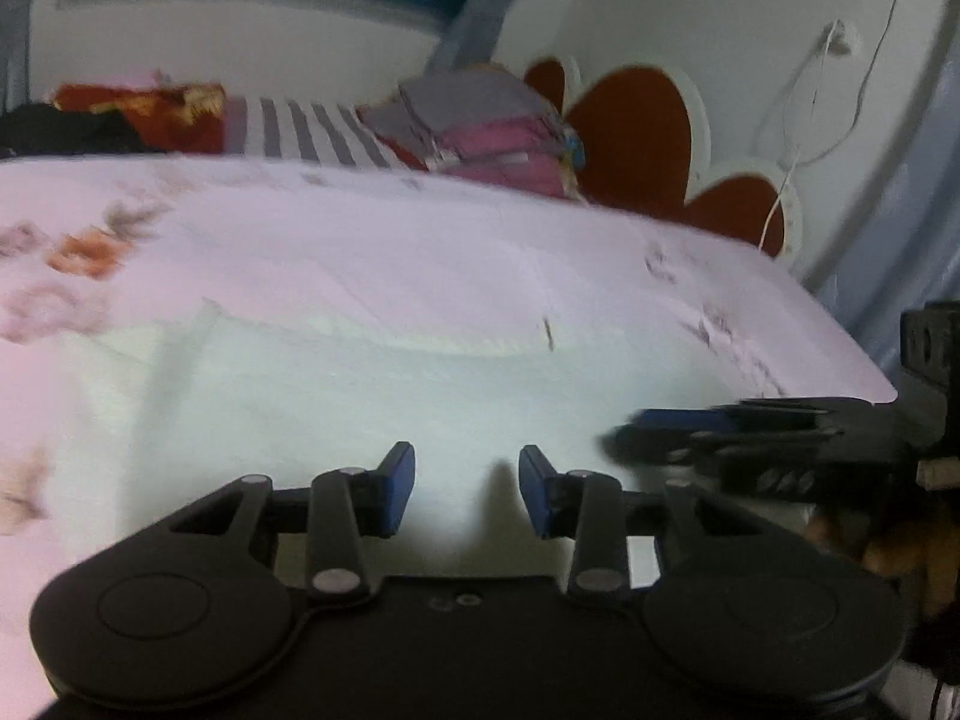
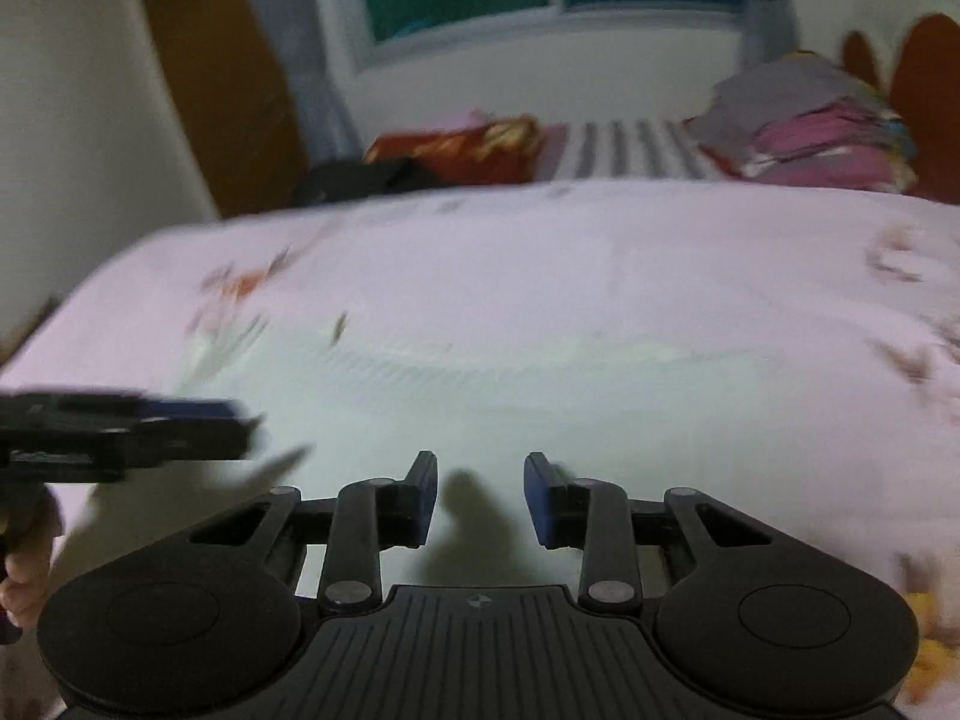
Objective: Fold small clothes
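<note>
A pale white garment [image 1: 372,384] lies flat on the pink floral bedsheet [image 1: 420,228], with a ribbed edge running across its far side. My left gripper [image 1: 467,489] hovers over the garment's near part, jaws apart with nothing between the blue pads. The right gripper enters the left wrist view from the right as a dark blurred shape [image 1: 720,432]. In the right wrist view the same garment [image 2: 540,396] spreads ahead, and my right gripper [image 2: 480,498] stands open over it, empty. The left gripper shows there as a blur at the left edge [image 2: 132,432].
A stack of folded pink and grey clothes [image 1: 492,126] sits at the far side by the red heart-shaped headboard [image 1: 636,132]. A striped cloth [image 1: 306,132], a red patterned item [image 1: 150,114] and dark clothing [image 1: 66,129] line the far edge. A hand [image 2: 24,588] shows at left.
</note>
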{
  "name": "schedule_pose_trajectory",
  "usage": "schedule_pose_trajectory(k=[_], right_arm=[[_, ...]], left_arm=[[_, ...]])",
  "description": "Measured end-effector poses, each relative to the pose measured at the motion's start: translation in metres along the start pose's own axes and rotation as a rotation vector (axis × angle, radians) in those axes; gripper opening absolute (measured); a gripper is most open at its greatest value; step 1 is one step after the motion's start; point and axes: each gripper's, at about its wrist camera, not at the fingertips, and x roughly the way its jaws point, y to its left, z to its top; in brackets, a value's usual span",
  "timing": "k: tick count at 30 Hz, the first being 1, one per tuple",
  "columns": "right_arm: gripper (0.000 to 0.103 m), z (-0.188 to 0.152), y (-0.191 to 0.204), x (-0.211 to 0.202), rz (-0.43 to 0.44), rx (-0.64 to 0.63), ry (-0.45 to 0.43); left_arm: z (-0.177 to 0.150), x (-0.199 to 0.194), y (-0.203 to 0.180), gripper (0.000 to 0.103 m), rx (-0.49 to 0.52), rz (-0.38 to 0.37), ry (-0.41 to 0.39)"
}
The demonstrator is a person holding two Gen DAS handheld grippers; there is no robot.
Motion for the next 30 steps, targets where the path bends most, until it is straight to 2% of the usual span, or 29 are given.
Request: schedule_pose_trajectory(k=[2, 4, 7, 8, 9, 10, 11, 12, 13, 14, 15, 17, 18, 19, 22, 25, 27, 30], right_arm=[[0.034, 0.001, 0.009, 0.013, -0.016, -0.029, 0.0], [0.034, 0.004, 0.004, 0.022, -0.072, -0.046, -0.005], [0.034, 0.013, -0.037, 0.022, -0.206, 0.093, -0.032], [0.034, 0.015, -0.049, 0.022, -0.227, 0.119, -0.034], [0.034, 0.017, -0.057, 0.02, -0.211, 0.131, -0.029], [0.034, 0.02, -0.058, 0.018, -0.206, 0.127, -0.015], [0.034, 0.022, -0.054, 0.011, -0.229, 0.114, -0.017], [0.042, 0.023, -0.049, 0.0, -0.24, 0.103, -0.042], [0.068, 0.021, -0.042, -0.012, -0.218, 0.103, -0.074], [0.081, 0.016, -0.034, -0.022, -0.189, 0.113, -0.104], [0.086, 0.007, -0.023, -0.029, -0.166, 0.105, -0.123], [0.08, -0.011, 0.004, -0.03, -0.119, 0.02, -0.101], [0.062, -0.018, 0.016, -0.028, -0.108, -0.02, -0.09], [0.048, -0.024, 0.025, -0.024, -0.104, -0.048, -0.066], [0.047, -0.035, 0.034, -0.012, -0.079, -0.039, -0.013], [0.047, -0.039, 0.025, -0.011, -0.116, -0.057, -0.009], [0.047, -0.041, 0.006, -0.018, -0.182, -0.009, -0.015], [0.047, -0.039, -0.013, -0.041, -0.211, 0.072, -0.025]], left_arm=[[0.003, 0.009, 0.001, 0.037, 0.002, 0.023, 0.005], [0.006, 0.009, 0.013, 0.037, -0.017, 0.068, -0.012], [0.007, 0.002, 0.045, 0.037, -0.049, 0.167, -0.054], [0.006, -0.002, 0.053, 0.037, -0.058, 0.169, -0.056], [0.007, -0.007, 0.058, 0.037, -0.071, 0.157, -0.053], [0.009, -0.014, 0.056, 0.039, -0.074, 0.163, -0.051], [0.009, -0.023, 0.05, 0.047, -0.056, 0.177, -0.064], [0.006, -0.034, 0.041, 0.054, -0.029, 0.184, -0.091], [0.003, -0.04, 0.029, 0.057, -0.017, 0.177, -0.109], [-0.002, -0.044, 0.018, 0.061, -0.007, 0.163, -0.115], [-0.007, -0.043, 0.005, 0.061, 0.009, 0.157, -0.111], [-0.019, -0.04, -0.015, 0.06, 0.05, 0.167, -0.106], [-0.024, -0.037, -0.021, 0.059, 0.052, 0.168, -0.095], [-0.029, -0.034, -0.025, 0.059, 0.048, 0.166, -0.086], [-0.041, -0.027, -0.026, 0.058, 0.039, 0.194, -0.066], [-0.044, -0.034, -0.008, 0.058, 0.039, 0.25, -0.076], [-0.045, -0.045, 0.011, 0.058, 0.008, 0.275, -0.084], [-0.044, -0.069, 0.019, 0.056, -0.034, 0.297, -0.106]])
